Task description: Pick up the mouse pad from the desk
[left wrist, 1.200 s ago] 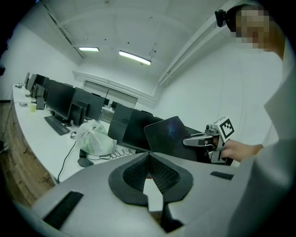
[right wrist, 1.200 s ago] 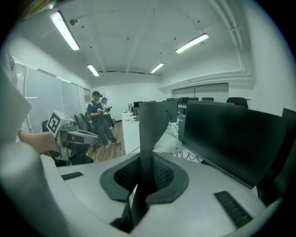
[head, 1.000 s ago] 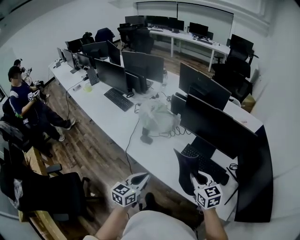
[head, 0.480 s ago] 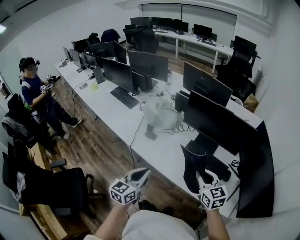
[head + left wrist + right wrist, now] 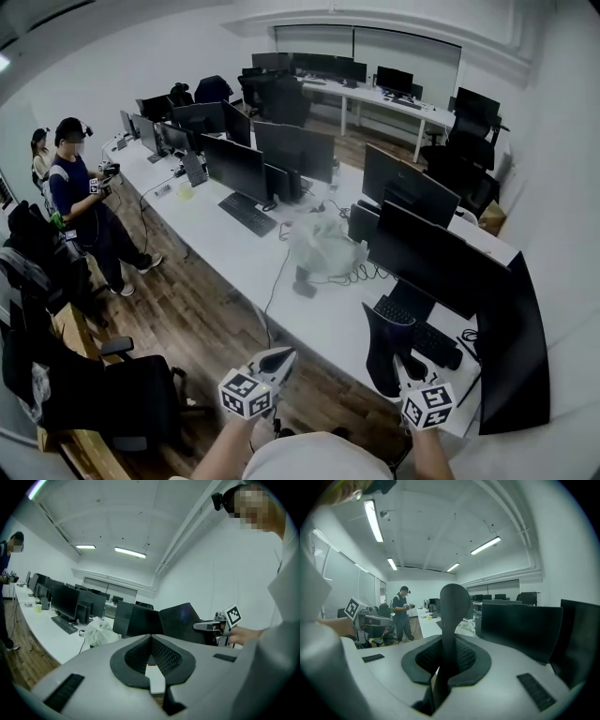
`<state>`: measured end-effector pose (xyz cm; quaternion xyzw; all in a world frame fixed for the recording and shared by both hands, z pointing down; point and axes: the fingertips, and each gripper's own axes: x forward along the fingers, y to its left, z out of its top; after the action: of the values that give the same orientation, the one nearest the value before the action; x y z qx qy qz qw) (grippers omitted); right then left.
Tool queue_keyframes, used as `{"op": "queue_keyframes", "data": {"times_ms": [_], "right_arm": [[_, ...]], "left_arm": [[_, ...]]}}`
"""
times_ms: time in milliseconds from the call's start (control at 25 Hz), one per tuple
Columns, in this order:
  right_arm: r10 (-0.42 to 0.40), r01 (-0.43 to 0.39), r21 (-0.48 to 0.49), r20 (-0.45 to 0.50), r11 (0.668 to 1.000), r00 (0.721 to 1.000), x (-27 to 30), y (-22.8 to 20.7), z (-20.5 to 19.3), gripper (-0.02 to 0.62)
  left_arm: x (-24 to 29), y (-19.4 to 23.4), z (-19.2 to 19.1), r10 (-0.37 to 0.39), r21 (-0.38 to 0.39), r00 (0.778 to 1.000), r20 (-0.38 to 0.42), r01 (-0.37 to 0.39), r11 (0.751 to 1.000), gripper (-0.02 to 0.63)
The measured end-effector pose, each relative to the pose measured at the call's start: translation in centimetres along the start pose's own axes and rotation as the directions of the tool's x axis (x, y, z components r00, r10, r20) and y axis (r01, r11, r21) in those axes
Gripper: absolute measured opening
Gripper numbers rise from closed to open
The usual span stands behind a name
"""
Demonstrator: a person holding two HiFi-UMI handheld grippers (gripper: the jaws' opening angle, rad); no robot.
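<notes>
The black mouse pad [image 5: 384, 345] stands on edge above the near end of the white desk [image 5: 234, 251], its lower edge pinched in my right gripper [image 5: 399, 368], which is shut on it. In the right gripper view the mouse pad [image 5: 453, 611] rises as a thin dark blade from between the jaws. My left gripper [image 5: 283, 357] hangs off the desk's front edge, over the floor, shut with nothing in it. From the left gripper view the mouse pad [image 5: 183, 621] shows flat-on, with the right gripper [image 5: 207, 626] holding it.
A black keyboard [image 5: 428, 343] lies just behind the pad, under a row of monitors [image 5: 441, 264]. A white plastic bag [image 5: 324, 246] and cables sit mid-desk. An office chair [image 5: 105, 386] stands at my left. A person [image 5: 81, 202] stands by the desk's far end.
Both grippers have risen a little, and the mouse pad has come up with the right one. The person at the left has stood up and moved along the desk.
</notes>
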<state>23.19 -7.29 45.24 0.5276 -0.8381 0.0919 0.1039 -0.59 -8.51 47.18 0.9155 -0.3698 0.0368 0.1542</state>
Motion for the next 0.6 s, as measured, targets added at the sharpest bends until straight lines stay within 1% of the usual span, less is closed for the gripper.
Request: {"op": "queue_keyframes", "data": {"times_ms": [360, 600], "right_arm": [[-0.037, 0.037, 0.017, 0.021, 0.999, 0.999, 0.8, 1.6, 0.5, 0.044], [-0.032, 0.031, 0.013, 0.029, 0.999, 0.999, 1.2, 2.4, 0.7, 0.044]], "left_arm": [[-1.6, 1.9, 0.5, -0.027, -0.007, 1.0, 0.016, 0.027, 1.0, 0.015], [-1.8, 2.4, 0.2, -0.028, -0.02, 0.999, 0.021, 0.029, 0.999, 0.015]]}}
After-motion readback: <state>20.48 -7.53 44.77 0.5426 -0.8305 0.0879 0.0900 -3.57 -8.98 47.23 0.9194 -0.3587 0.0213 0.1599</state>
